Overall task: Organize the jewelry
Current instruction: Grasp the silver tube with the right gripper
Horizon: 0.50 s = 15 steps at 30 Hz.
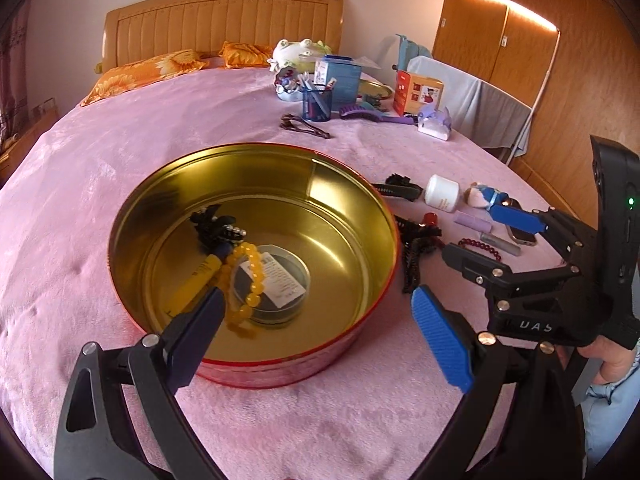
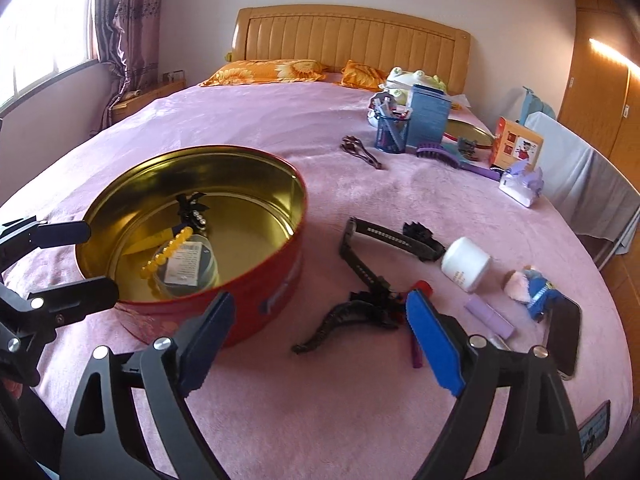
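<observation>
A round red tin with a gold inside stands on the pink bedspread; it also shows in the right wrist view. In it lie a yellow bead bracelet, a black hair clip, a yellow tube and a round clear case. My left gripper is open and empty over the tin's near rim. My right gripper is open and empty, just short of a black hair claw. A dark red bead bracelet lies right of the tin.
Right of the tin lie a black barrette, a white jar, a lilac tube, a small doll and a phone. Farther back stand a blue pen cup, boxes, a purple brush and a brown clip.
</observation>
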Available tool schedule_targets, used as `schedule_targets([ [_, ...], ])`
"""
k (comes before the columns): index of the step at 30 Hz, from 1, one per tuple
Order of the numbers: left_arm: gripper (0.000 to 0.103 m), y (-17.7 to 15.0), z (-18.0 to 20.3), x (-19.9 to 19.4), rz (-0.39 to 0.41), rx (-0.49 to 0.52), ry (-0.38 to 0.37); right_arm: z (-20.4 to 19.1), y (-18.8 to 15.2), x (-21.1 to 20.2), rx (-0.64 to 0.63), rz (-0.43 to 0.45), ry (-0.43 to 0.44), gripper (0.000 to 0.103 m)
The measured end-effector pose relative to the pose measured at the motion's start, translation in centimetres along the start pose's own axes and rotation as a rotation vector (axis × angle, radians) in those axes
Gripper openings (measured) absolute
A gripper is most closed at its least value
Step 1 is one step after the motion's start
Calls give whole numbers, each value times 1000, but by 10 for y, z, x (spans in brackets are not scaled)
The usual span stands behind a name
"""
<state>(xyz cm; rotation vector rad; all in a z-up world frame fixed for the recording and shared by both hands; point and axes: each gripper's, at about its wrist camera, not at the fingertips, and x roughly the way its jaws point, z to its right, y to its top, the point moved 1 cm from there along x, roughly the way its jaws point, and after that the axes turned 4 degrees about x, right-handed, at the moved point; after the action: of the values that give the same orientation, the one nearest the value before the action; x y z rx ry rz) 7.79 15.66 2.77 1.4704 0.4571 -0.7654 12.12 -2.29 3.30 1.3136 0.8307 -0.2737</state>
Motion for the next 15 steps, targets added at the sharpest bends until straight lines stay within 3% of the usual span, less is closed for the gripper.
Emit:
schedule_targets([
  [15, 92, 18, 121, 56, -79, 192, -157, 148, -55, 2, 196, -38, -161, 92],
])
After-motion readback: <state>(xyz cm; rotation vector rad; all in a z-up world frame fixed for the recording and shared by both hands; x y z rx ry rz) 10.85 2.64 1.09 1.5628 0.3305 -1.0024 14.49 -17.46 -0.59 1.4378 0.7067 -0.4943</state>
